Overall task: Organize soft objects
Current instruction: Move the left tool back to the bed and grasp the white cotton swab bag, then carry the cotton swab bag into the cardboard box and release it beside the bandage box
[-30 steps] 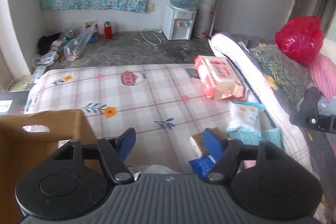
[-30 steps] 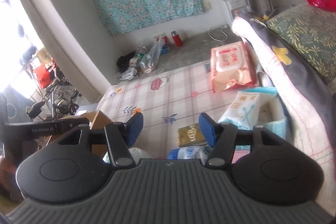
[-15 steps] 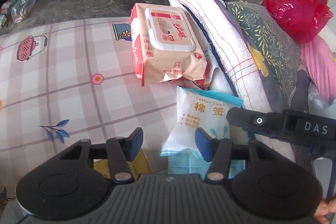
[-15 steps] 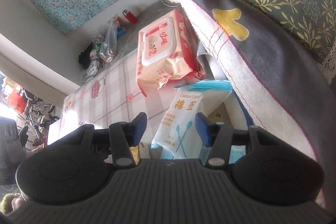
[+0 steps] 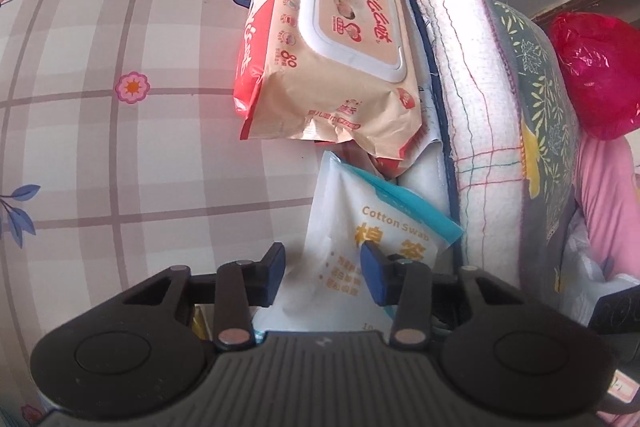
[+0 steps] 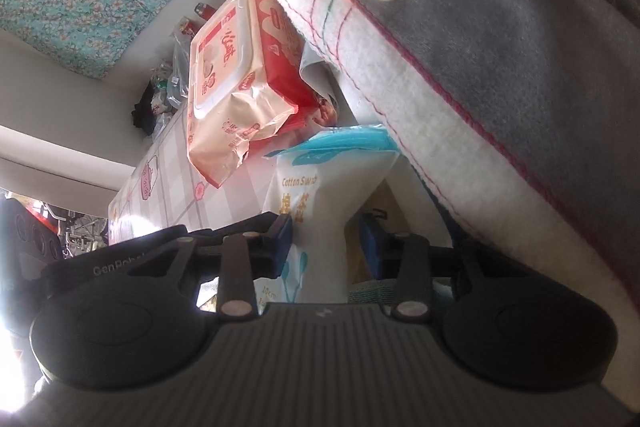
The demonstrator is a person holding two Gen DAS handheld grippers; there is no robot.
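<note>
Your left tongs (image 5: 322, 273) and right tongs (image 6: 326, 241) both straddle the white cotton swab pack (image 5: 360, 243), their jaws closing with the pack between the blue pads. In the right wrist view the pack looks pinched narrow between the pads; in the left wrist view you cannot tell whether the pads yet press on it. The pack lies on the checked, flower-printed bed sheet (image 5: 120, 147), tucked against the rolled white blanket (image 5: 460, 99), its blue-trimmed top edge just under the pink wet-wipes pack (image 5: 328, 51). Beyond the blanket sit a leaf-patterned pillow (image 5: 540, 99) and a red plastic bag (image 5: 596, 75).
</note>
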